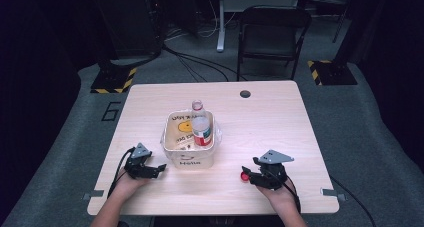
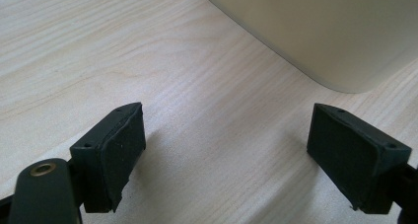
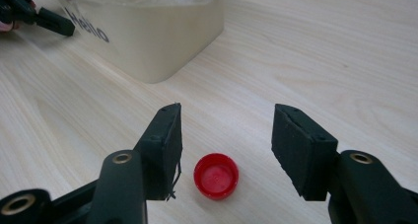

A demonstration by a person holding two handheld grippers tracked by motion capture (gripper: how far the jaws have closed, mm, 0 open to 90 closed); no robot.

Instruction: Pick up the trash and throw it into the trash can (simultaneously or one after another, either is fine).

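Red cap point(image 3: 216, 175) lies flat on the counter point(image 3: 320, 61), open side down, between the parted fingers point(image 3: 162, 150) of the right gripper point(image 1: 248, 175) and touched by neither; having no long axis, it could be pinched from any side, and the left gripper point(image 1: 159, 169), also spread and empty, sits well apart beyond the cream bin point(image 1: 190, 157). From above, an uncapped bottle point(image 1: 201, 127) stands upright inside that bin, hinting where the cap belongs. The right gripper view alone shows the cap centred between the pads, while the left gripper view gives bare wood and the bin's wall.
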